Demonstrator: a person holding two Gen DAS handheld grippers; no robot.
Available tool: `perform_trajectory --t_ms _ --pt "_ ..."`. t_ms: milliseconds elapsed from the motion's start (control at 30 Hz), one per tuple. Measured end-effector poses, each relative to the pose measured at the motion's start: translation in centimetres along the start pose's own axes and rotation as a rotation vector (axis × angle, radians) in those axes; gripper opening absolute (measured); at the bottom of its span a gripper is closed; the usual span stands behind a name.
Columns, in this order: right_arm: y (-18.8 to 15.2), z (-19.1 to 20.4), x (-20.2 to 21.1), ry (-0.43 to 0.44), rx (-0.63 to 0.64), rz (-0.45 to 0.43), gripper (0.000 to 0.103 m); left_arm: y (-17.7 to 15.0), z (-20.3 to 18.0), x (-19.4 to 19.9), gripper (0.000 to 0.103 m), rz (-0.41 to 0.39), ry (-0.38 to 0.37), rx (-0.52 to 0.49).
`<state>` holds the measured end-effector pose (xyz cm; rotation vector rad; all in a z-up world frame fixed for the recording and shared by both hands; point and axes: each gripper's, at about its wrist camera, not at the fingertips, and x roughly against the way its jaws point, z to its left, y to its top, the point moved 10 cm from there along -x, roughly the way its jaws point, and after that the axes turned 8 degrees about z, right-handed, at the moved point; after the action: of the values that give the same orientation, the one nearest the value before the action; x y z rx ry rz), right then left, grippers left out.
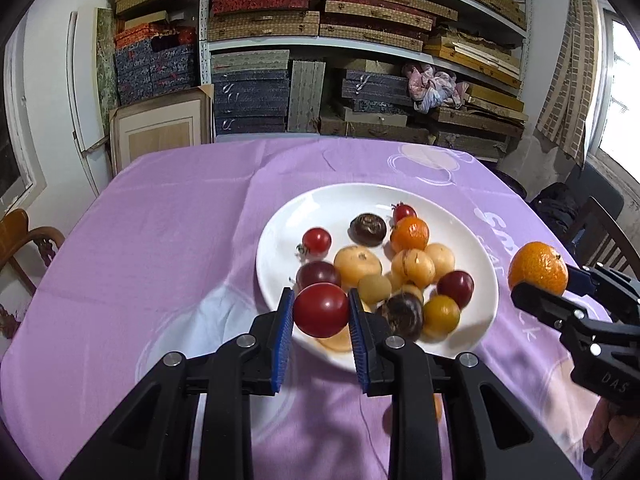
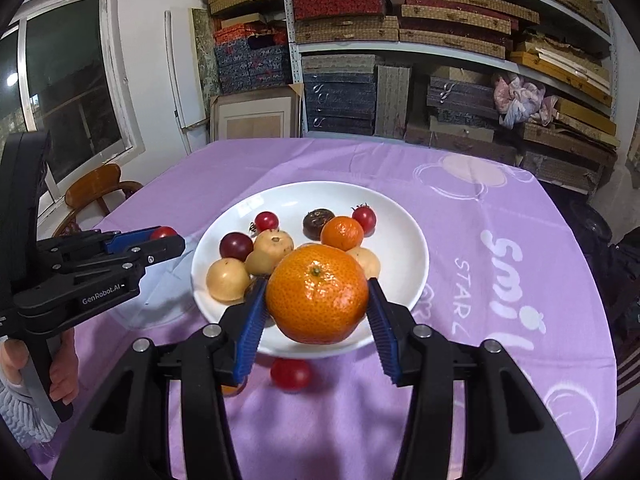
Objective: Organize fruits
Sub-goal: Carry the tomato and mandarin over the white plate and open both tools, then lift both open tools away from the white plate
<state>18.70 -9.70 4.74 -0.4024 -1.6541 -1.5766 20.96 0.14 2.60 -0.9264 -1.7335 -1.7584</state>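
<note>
My left gripper is shut on a red cherry tomato, held above the near rim of the white plate. My right gripper is shut on a large orange mandarin and hangs over the plate. On the plate lie several fruits: cherry tomatoes, a small mandarin, pale yellow round fruits and dark brown ones. In the left wrist view the right gripper shows at the right with the mandarin. In the right wrist view the left gripper shows at the left with the tomato.
A red tomato lies on the purple tablecloth just in front of the plate. Shelves stacked with boxes stand behind the table. A wooden chair is at the left, and a dark chair at the right.
</note>
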Motion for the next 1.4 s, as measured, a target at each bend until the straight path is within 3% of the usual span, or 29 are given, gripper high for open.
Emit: perform_trajectory --t_ms 267,433,600,800,933,1167,1233,1400 --pt "2.7 -0.4 -5.0 0.004 0.001 0.032 0.048 6.5 -0.6 -6.8 0.027 0.048 0.013 -0.002" --pt "3.6 1.0 -7.2 -0.011 0.058 0.042 0.048 7.6 -0.7 -11.3 0.027 0.118 -0.005 0.027" --pt "4.3 1.7 -8.6 -0.003 0.079 0.045 0.048 7.4 -0.9 -12.5 0.028 0.111 0.012 0.014" --pt "3.7 1.6 -9.1 -0.011 0.089 0.044 0.049 7.2 -0.3 -11.6 0.040 0.068 0.053 0.004" --pt "3.8 1.3 -7.8 -0.005 0.081 0.018 0.052 7.1 0.4 -9.8 0.055 0.016 0.091 0.015" --pt "1.7 0.5 -3.4 -0.009 0.052 -0.022 0.063 5.3 1.1 -4.8 0.058 -0.056 0.121 0.016" --pt "0.4 0.1 -2.0 -0.005 0.036 -0.029 0.064 4.4 1.1 -3.2 0.059 -0.075 0.134 0.009" --pt "-3.5 -0.7 1.2 -0.010 -0.012 -0.052 0.077 1.5 0.8 0.2 0.060 -0.092 0.144 0.004"
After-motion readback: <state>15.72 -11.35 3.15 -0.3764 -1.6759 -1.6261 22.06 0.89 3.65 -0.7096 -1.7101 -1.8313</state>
